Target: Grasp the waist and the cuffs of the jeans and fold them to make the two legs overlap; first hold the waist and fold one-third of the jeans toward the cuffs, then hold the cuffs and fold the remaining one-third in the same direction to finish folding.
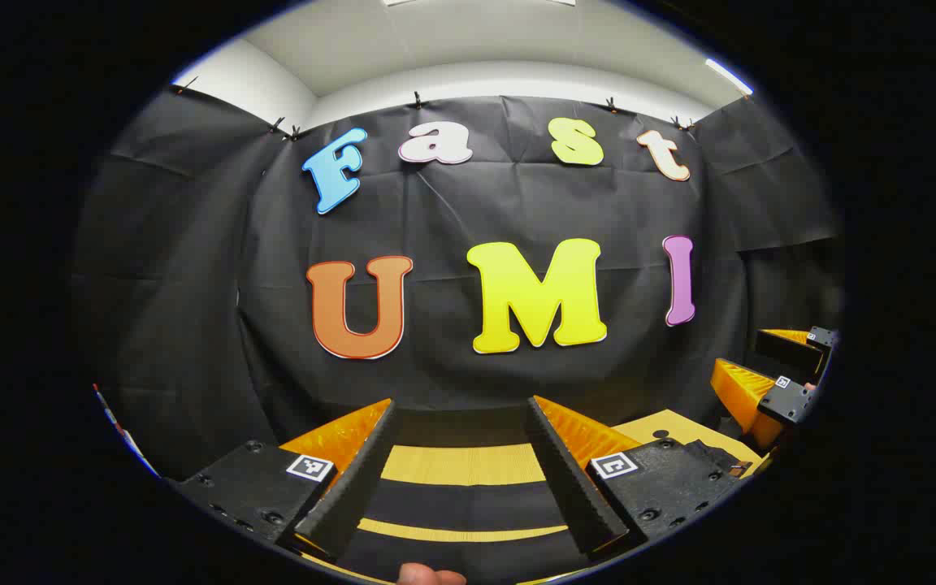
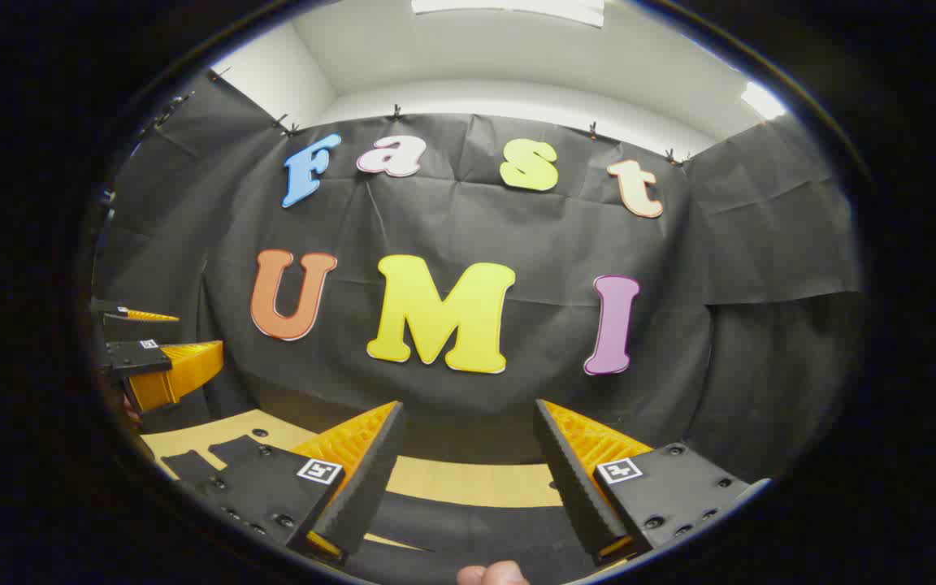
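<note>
Both grippers raised and spread wide, jeans low beneath them.

The left gripper (image 1: 460, 479) and right gripper (image 2: 468, 479) grip nothing; dark jeans (image 1: 468, 508) lie across the yellow table (image 1: 468, 463), below both, neither clearly nearer.

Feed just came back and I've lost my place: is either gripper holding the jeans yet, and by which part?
Nothing is held. The left gripper and the right gripper are both open, with nothing between their fingers.

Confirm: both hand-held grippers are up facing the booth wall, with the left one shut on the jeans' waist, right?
Not quite. In the left gripper view the left hand-held gripper is open, its fingers spread with nothing between them. Both do face the wall; the right hand-held gripper is open too.
</note>
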Action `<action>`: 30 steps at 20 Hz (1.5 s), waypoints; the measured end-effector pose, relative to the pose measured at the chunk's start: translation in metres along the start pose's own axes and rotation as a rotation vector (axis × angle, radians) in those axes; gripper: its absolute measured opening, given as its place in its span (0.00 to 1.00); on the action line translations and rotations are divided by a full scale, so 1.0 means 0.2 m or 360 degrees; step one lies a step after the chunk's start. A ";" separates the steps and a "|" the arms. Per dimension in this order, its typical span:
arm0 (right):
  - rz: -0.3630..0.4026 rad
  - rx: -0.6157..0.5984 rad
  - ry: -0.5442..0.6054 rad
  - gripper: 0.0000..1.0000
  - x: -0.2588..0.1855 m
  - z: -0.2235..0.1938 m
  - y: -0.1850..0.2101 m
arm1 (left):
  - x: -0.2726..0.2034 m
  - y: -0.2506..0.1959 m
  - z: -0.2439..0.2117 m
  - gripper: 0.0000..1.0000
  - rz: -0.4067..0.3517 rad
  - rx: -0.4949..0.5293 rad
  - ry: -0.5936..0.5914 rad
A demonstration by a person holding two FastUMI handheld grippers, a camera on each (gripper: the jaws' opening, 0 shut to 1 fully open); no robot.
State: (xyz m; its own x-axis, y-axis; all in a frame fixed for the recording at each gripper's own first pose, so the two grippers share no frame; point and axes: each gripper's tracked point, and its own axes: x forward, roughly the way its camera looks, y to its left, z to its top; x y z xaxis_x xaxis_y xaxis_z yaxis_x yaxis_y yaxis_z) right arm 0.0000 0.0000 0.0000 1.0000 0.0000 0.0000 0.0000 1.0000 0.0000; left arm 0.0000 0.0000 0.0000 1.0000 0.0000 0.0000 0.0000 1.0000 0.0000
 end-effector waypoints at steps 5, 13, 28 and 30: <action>-0.0002 -0.0002 0.0005 0.97 0.02 0.00 -0.01 | 0.00 0.01 0.00 0.99 0.0016 -0.0035 -0.0016; -0.0013 -0.0010 -0.0001 0.97 0.04 -0.01 -0.06 | 0.07 -0.03 -0.02 1.00 -0.0025 -0.0064 -0.0006; -0.0098 -0.0012 0.0146 0.96 0.09 -0.20 -0.37 | 0.13 0.09 -0.18 0.99 -0.0012 -0.0054 0.0104; -0.0096 0.0005 0.0251 0.98 0.09 -0.31 -0.49 | 0.12 0.22 -0.29 0.99 0.0063 -0.0081 0.0187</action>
State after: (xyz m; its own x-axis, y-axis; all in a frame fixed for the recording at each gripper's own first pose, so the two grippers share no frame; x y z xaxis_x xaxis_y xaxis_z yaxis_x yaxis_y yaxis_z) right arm 0.0177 -0.0974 -0.0613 0.9858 -0.0596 -0.1572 0.0601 0.9982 -0.0014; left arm 0.0231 0.0431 -0.0583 0.9923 0.0363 -0.1183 -0.0423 0.9979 -0.0484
